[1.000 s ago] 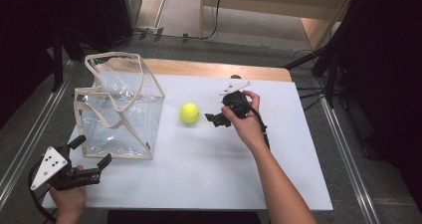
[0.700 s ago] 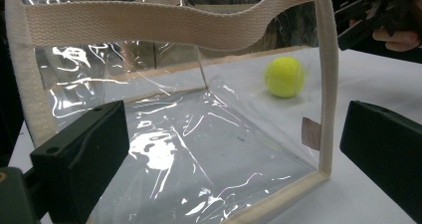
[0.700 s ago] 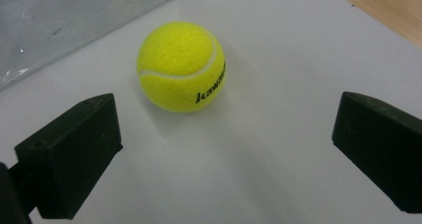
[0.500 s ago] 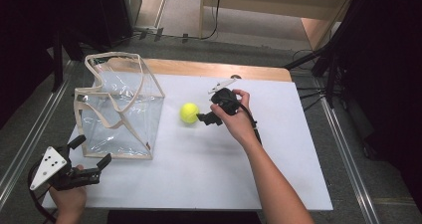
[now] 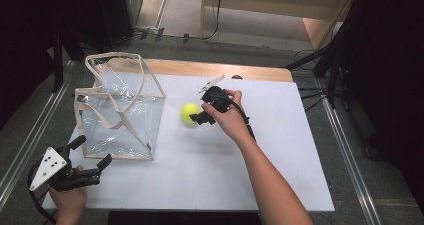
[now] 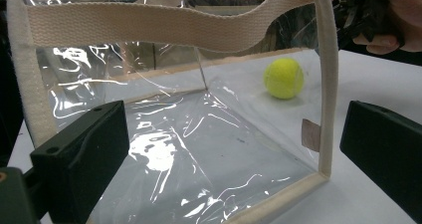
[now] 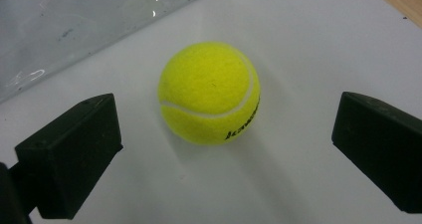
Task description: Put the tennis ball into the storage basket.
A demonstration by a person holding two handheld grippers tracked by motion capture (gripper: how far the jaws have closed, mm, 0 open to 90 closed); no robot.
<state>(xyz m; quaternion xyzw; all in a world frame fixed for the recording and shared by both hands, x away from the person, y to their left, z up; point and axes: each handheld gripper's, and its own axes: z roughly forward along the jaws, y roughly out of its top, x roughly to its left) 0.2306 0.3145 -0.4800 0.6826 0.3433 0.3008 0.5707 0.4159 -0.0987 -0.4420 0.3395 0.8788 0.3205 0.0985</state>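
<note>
While the person's right hand [image 5: 227, 116] reaches out over the middle of the white table [image 5: 280, 165], the right gripper [image 5: 198, 116] sits low beside a yellow tennis ball [image 5: 189, 113], its black jaws spread wide and closed on nothing. From the right gripper view the tennis ball [image 7: 209, 92] rests on the table between the two jaws but a little beyond their tips, touching neither, with its white seam curving across the middle and dark printed lettering on its lower right side. Being round, it has no long axis to speak of. It lies just to the right of a clear plastic tote bag [image 5: 120, 110] with cream webbing trim and handles, which stands upright at the left of the table with its open mouth facing up. At the near left corner the left hand [image 5: 70, 202] holds the left gripper [image 5: 91, 152] just short of the bag's near bottom edge, jaws wide apart and empty, aimed at the bag. Through the left gripper view the bag [image 6: 189, 134] stands close ahead between the jaws, and the ball [image 6: 283, 78] shows through its transparent wall on the far side.
</note>
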